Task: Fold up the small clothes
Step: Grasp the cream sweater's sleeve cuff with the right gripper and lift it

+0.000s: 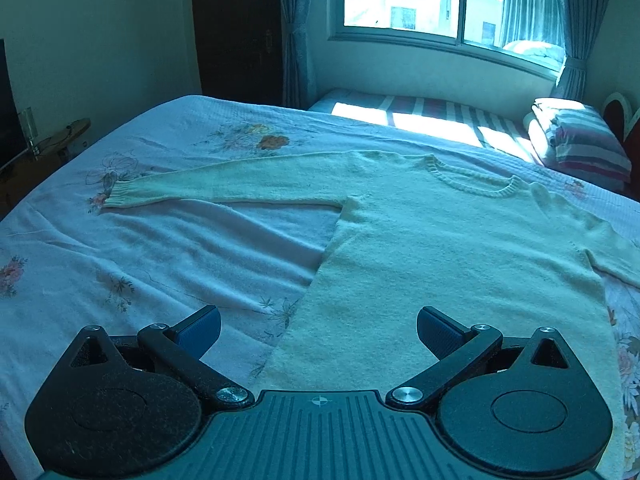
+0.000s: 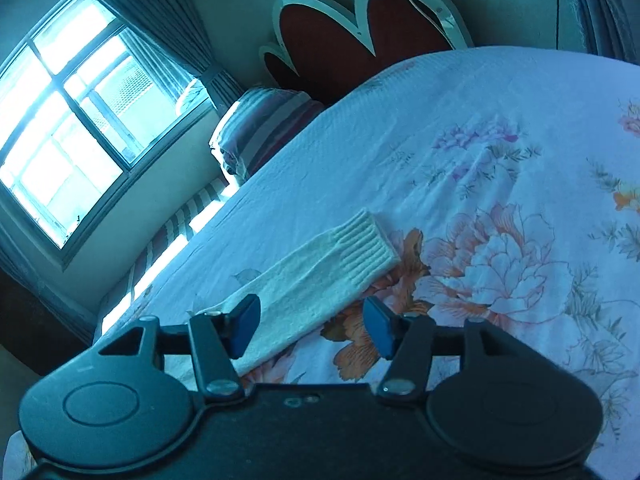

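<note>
A pale cream knitted long-sleeved sweater (image 1: 460,248) is seen spread flat, unfolded, on the floral white bedsheet (image 1: 140,256), w/ left gripper (image 1: 319,336) wide open near its hem & right gripper (image 2: 311,330) open, empty, over the ribbed-cuff sleeve (image 2: 320,276), so folding isn't begun.
</note>
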